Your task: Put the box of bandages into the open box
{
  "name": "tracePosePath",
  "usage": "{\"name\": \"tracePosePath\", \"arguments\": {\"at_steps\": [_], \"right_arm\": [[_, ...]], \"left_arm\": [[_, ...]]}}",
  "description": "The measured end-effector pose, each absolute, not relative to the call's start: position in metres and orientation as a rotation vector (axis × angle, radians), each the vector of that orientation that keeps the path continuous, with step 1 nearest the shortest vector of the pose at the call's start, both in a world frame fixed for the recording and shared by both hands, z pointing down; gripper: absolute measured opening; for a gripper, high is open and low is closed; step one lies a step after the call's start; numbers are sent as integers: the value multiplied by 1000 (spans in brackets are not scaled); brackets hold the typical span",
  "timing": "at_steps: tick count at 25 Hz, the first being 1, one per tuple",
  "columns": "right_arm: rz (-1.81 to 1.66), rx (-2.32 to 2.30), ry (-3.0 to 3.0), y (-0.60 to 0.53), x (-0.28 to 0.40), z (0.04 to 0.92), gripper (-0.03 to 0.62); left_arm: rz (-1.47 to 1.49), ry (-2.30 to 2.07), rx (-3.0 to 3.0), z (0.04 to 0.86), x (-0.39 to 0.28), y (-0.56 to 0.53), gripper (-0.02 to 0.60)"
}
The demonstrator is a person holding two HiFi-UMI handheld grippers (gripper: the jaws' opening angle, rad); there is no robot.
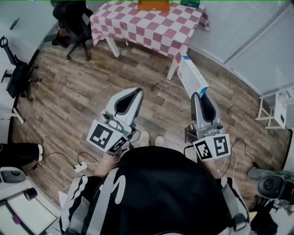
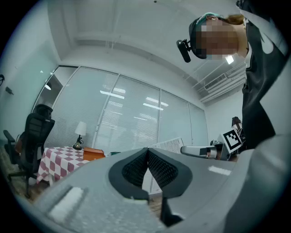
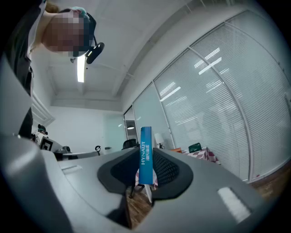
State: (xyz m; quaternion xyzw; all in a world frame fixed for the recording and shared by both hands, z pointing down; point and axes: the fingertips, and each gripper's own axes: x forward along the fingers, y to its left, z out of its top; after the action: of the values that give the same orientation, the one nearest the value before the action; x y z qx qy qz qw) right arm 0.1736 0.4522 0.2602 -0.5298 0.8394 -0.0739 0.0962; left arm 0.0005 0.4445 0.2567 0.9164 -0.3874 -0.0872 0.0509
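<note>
Right tool (image 1: pixel 200 95) grips the bandage box (image 1: pixel 190 75); left tool (image 2: pixel 148 151) looks closed.

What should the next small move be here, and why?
Probably carry the bandage box forward toward the checkered table. The right gripper is clamped on it over the wood floor, and the orange box, likely the target, sits on that table, well ahead. The left gripper is shut and empty.
</note>
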Motion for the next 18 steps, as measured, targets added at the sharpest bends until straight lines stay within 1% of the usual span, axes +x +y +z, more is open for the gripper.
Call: {"name": "tracePosePath", "arguments": {"at_steps": [11,18], "right_arm": [[-215,-1564,2479,451,172,255,86],[-105,-1584,2499,452,159,248,83]], "left_arm": [[-270,-1150,2797,257,4,443,0],[-280,-1151,2801,254,-4,440,0]]}}
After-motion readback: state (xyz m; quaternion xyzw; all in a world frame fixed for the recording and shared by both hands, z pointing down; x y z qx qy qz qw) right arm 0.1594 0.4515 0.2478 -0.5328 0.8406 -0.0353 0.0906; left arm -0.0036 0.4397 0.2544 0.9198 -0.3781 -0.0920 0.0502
